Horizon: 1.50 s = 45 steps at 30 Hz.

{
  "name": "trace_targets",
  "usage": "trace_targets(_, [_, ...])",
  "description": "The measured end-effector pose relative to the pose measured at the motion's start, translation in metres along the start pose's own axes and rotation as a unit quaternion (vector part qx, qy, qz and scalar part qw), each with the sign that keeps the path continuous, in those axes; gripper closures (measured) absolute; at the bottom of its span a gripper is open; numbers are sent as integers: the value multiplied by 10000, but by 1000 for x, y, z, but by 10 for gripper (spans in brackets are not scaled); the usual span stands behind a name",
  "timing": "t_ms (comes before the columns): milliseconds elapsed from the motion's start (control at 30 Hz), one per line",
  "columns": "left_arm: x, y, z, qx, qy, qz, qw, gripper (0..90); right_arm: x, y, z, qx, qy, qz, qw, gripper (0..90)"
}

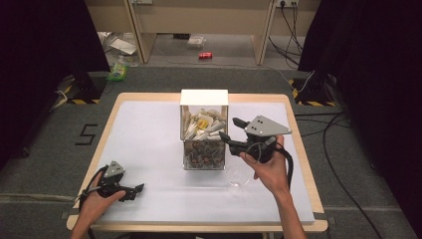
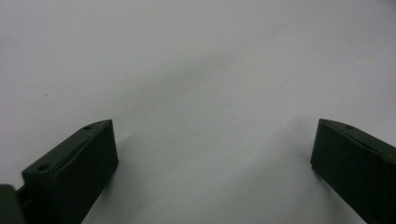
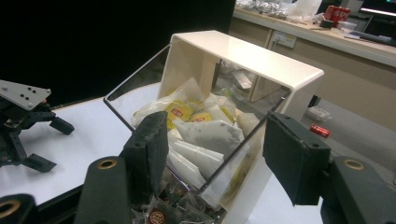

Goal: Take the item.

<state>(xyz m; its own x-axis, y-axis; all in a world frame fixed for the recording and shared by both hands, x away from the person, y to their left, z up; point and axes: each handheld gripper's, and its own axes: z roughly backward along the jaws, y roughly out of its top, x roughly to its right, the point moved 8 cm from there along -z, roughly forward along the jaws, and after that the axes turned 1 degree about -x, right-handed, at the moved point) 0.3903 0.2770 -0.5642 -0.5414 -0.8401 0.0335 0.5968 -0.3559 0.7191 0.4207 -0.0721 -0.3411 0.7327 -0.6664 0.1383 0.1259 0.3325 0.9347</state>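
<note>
A clear box (image 1: pixel 204 130) with a white top stands mid-table, packed with white and yellow tea bags (image 1: pixel 201 124) above and darker sachets below. My right gripper (image 1: pixel 228 128) is held just right of the box, jaws pointing left at its upper part. In the right gripper view, the jaws of my right gripper (image 3: pixel 217 140) stand apart in front of the box's (image 3: pixel 247 56) clear wall and the tea bags (image 3: pixel 205 133), with no pad pressing on anything. My left gripper (image 1: pixel 137 191) rests low at the table's front left. Its jaws (image 2: pixel 215 144) are wide open over bare white surface.
A clear glass cup (image 1: pixel 238 178) stands on the white table cover (image 1: pixel 149 129) just in front of the right hand. On the floor beyond lie a red can (image 1: pixel 205 55) and a green bottle (image 1: pixel 118 69). Black curtains flank both sides.
</note>
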Motion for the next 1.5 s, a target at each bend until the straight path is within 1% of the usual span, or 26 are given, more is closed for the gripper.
trace_targets(133, [0, 0, 0, 0, 2, -1, 10000, 0, -3, 3, -6, -12, 56, 77, 10000, 425])
trace_targets(367, [0, 0, 0, 4, 2, 2, 10000, 0, -4, 9, -15, -16, 74, 229, 9997, 426])
trace_targets(500, [0, 0, 0, 4, 3, -1, 10000, 0, -5, 10, -20, -47, 110, 254, 9996, 428])
trace_targets(533, [0, 0, 0, -1, 1, -3, 10000, 0, -5, 11, -25, -81, 93, 321, 9994, 435])
trace_targets(600, [0, 0, 0, -1, 1, -4, 10000, 0, -4, 11, -28, -101, 71, 376, 9992, 453])
trace_targets(667, [0, 0, 0, 0, 3, -5, 10000, 0, -4, 12, -32, -115, 91, 389, 9991, 461])
trace_targets(733, [0, 0, 0, -1, 0, -3, 10000, 0, -5, 10, -35, -184, 112, 409, 9989, 470])
trace_targets(967, [0, 0, 0, -1, 0, -2, 10000, 0, -2, 9, -44, -292, -11, 584, 9979, 499])
trace_targets(1100, [0, 0, 0, -1, 1, -4, 10000, 0, -1, 8, -47, -331, -32, 610, 9976, 506])
trace_targets(1167, [0, 0, 0, 0, 0, -2, 10000, 0, 0, 6, -50, -426, -69, 696, 9966, 526])
trace_targets(1267, [0, 0, 0, 0, 0, -3, 10000, 0, 0, 3, -51, -504, -53, 756, 9958, 557])
trace_targets(1300, [0, 0, 0, 0, 0, -3, 10000, 0, -1, 3, -51, -535, -44, 821, 9952, 576])
trace_targets(1367, [0, 0, 0, 0, -1, -2, 10000, 0, -2, 1, -52, -568, -19, 844, 9948, 603])
trace_targets(1500, [0, 0, 0, 0, -1, -2, 10000, 0, -3, -1, -52, -665, 31, 909, 9936, 614])
